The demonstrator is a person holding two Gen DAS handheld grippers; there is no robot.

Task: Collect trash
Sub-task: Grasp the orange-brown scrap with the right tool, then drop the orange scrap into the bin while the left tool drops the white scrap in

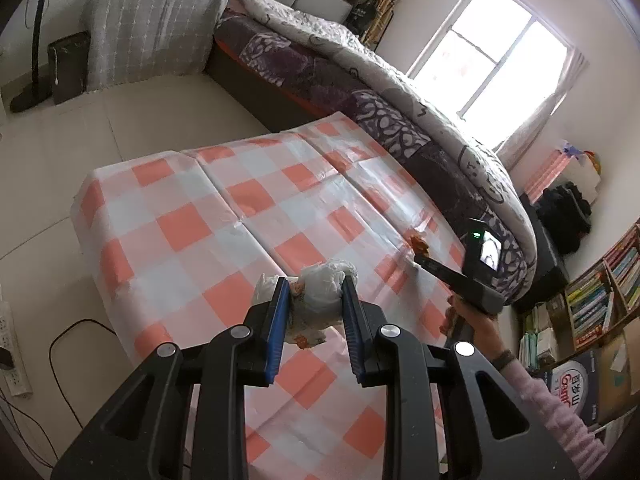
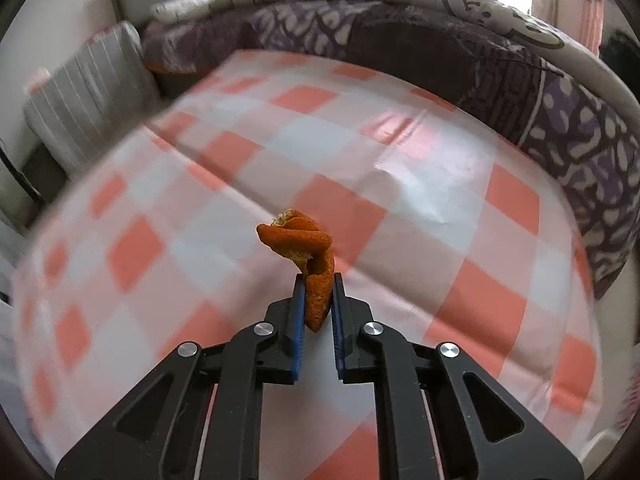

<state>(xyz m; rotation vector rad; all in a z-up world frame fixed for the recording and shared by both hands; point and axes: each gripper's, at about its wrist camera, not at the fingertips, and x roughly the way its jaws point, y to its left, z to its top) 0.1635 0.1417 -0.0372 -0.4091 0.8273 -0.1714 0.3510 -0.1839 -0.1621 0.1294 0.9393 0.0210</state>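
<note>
My left gripper [image 1: 316, 282] is shut on a crumpled white tissue wad [image 1: 320, 300] with orange stains, held above the orange-and-white checked tablecloth [image 1: 224, 216]. My right gripper [image 2: 317, 280] is shut on a curled piece of orange peel [image 2: 304, 248], held above the same cloth [image 2: 400, 208]. In the left wrist view the right gripper [image 1: 420, 254] shows at the right with the peel [image 1: 418, 242] at its tip, over the table's far right side.
A bed with a purple and white quilt [image 1: 400, 92] runs along the table's far side. A grey covered chair [image 1: 152, 28] stands at the back left. A bookshelf [image 1: 592, 300] is at the right. Cables and a power strip [image 1: 12, 344] lie on the floor at the left.
</note>
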